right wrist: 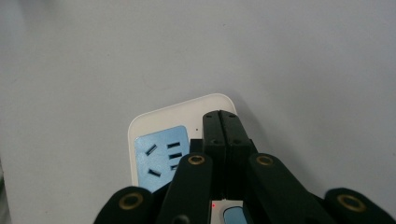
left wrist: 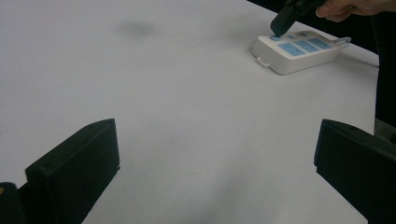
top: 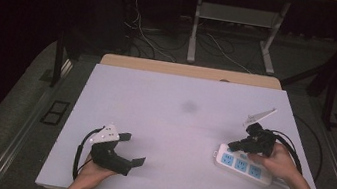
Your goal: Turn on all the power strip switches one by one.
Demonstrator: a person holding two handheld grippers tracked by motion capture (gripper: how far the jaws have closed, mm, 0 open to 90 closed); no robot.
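Observation:
A white power strip (top: 242, 165) with blue socket panels lies at the table's front right. My right gripper (top: 235, 146) is shut, with nothing between its jaws, and its tips are down on the strip's left end. In the right gripper view the closed jaws (right wrist: 225, 126) sit on the white top of the strip (right wrist: 161, 119), beside a blue socket panel (right wrist: 161, 156). A small red light (right wrist: 214, 204) glows by them. My left gripper (top: 132, 148) stands open over bare table at the front left. Its view has the jaws wide apart (left wrist: 217, 163), the strip (left wrist: 299, 49) far off and the right gripper (left wrist: 280, 23) touching it.
The white tabletop (top: 177, 126) has a faint grey smudge (top: 189, 106) near its middle. A wooden edge (top: 190, 71) runs along the back. The strip's cord (top: 294, 186) leaves toward the right edge. Beyond the table stand a desk frame (top: 194, 32) and loose cables (top: 145, 35) on the floor.

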